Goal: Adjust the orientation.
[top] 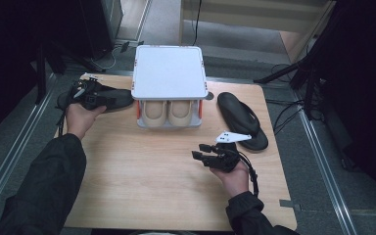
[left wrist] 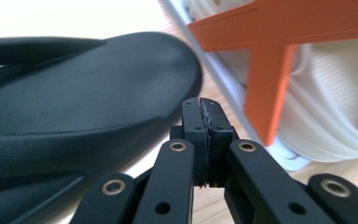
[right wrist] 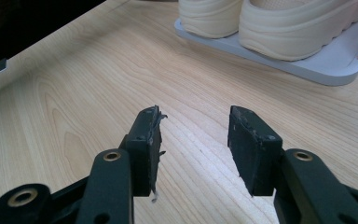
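Left hand-held gripper (left wrist: 204, 140) is closed with nothing between the pads, sitting just beside the left black slipper (top: 108, 98) at the far-left of the bench (top: 152, 186), next to the shoe rack (top: 169, 73). No grip on it yet as far as I see. Right hand-held gripper (right wrist: 193, 140) is open and empty, hovering over bare bench, near-right. Right black slipper (top: 242, 120) lies flat to the right of the rack, untouched. Beige shoes (top: 167, 111) already occupy the lower shelf. My read: early stage, both slippers not yet stowed. Hard to tell: rack's top surface looks empty but its far edge is cut off; left jaw contact with the slipper is hidden in the high view by the hand.
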`<state>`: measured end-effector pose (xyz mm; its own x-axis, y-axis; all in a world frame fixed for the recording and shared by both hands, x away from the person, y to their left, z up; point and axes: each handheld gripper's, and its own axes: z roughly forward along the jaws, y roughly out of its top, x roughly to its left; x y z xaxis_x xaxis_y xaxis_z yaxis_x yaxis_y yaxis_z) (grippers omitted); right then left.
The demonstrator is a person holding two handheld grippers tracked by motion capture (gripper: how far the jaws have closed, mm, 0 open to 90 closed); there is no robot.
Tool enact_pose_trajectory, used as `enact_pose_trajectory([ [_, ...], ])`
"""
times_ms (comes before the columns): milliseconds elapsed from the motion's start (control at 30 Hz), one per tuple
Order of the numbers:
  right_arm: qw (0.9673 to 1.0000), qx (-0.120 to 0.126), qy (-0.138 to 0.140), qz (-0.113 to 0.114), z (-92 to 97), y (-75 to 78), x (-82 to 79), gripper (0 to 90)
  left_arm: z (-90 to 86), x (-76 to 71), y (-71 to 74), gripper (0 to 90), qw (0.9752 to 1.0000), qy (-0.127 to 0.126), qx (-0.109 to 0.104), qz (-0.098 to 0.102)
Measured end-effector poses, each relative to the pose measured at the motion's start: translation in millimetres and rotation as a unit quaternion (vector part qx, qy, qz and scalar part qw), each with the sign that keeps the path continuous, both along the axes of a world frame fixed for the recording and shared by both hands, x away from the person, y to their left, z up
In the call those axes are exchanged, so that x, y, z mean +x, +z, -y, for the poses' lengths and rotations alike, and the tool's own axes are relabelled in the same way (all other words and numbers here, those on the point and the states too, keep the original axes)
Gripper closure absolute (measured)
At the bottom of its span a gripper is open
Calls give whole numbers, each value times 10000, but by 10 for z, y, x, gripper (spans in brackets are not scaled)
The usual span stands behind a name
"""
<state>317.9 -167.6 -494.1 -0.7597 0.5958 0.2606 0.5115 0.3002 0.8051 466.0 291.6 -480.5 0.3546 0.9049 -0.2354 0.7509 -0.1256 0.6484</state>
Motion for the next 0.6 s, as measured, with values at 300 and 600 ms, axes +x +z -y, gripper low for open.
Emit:
enact_pose_trajectory([
  [300,10000,-12,36,-56,-26,-17,0,553,45,219,1,900,9998,89,150,-78],
  [600,10000,-30,16,-46,7,-23,-41,554,0,343,-192,900,9991,294,171,-270],
])
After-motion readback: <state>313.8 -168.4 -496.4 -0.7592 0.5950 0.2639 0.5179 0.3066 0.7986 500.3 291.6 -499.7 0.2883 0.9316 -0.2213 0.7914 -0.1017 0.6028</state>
